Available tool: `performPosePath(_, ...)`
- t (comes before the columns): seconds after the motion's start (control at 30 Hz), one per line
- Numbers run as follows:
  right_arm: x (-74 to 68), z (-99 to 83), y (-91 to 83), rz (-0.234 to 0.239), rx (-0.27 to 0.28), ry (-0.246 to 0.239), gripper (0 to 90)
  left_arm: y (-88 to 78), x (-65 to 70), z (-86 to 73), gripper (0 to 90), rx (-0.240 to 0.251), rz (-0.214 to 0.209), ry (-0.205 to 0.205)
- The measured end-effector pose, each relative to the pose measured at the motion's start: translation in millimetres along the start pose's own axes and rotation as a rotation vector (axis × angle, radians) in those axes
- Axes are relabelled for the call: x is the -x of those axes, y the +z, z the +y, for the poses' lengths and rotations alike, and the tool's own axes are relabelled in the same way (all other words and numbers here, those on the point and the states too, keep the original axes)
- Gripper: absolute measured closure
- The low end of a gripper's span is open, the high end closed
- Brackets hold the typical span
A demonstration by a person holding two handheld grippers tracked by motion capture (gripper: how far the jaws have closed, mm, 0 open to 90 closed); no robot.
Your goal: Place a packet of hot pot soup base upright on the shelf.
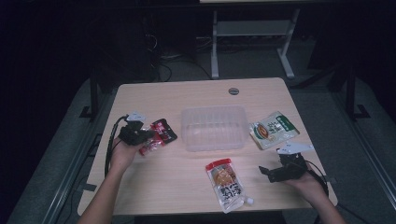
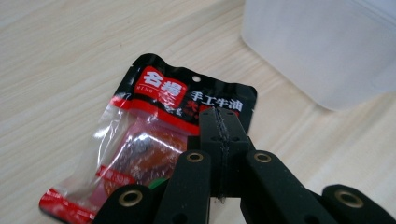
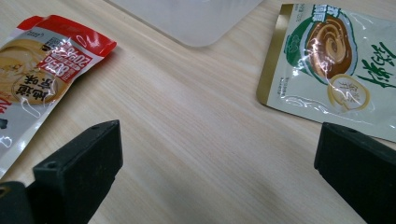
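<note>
A black-and-red snack packet (image 1: 162, 131) (image 2: 154, 121) lies left of a clear plastic container (image 1: 214, 111) (image 2: 322, 46). My left gripper (image 1: 147, 136) (image 2: 219, 115) is shut, its jaws pressed together on the packet's edge nearest the container. My right gripper (image 1: 264, 171) (image 3: 217, 135) rests low over the table at the front right, jaws wide apart with only bare wood between them. Left of it lies a red-and-white spouted pouch (image 1: 226, 184) (image 3: 32, 84). Beyond it lies a green-and-white packet (image 1: 273, 129) (image 3: 336, 65).
The wooden table (image 1: 187, 186) has a round grommet (image 1: 234, 91) near its far edge. A corner of the container (image 3: 187, 18) shows at the top of the right gripper view. Dark floor, cables and a metal desk frame (image 1: 252, 37) lie beyond the table.
</note>
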State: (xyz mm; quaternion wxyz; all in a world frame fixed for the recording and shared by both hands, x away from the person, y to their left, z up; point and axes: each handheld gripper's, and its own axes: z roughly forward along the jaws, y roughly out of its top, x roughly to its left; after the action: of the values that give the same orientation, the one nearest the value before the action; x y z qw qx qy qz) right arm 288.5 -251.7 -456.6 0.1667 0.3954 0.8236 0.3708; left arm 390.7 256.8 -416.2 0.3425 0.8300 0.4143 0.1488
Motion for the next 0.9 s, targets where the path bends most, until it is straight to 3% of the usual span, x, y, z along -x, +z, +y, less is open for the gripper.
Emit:
performPosePath(0.2,-1.0,0.0,-0.2,0.005,0.001,0.006,0.8,12.8,-12.5,6.5,89.9,0.012,0.025,-0.047)
performPosePath(0.27,-0.8,0.0,-0.4,0.005,0.0,0.006,0.8,15.8,-17.9,6.5,89.9,-0.003,0.05,-0.033)
performPosePath(0.57,-1.2,-0.1,-0.1,0.01,-0.007,-0.003,0.8,15.0,-33.9,-2.7,89.9,-0.019,0.098,-0.061)
performPosePath(0.9,-1.8,0.2,1.3,0.018,-0.016,-0.006,0.9,22.4,-43.7,-8.7,89.9,-0.022,0.157,-0.06)
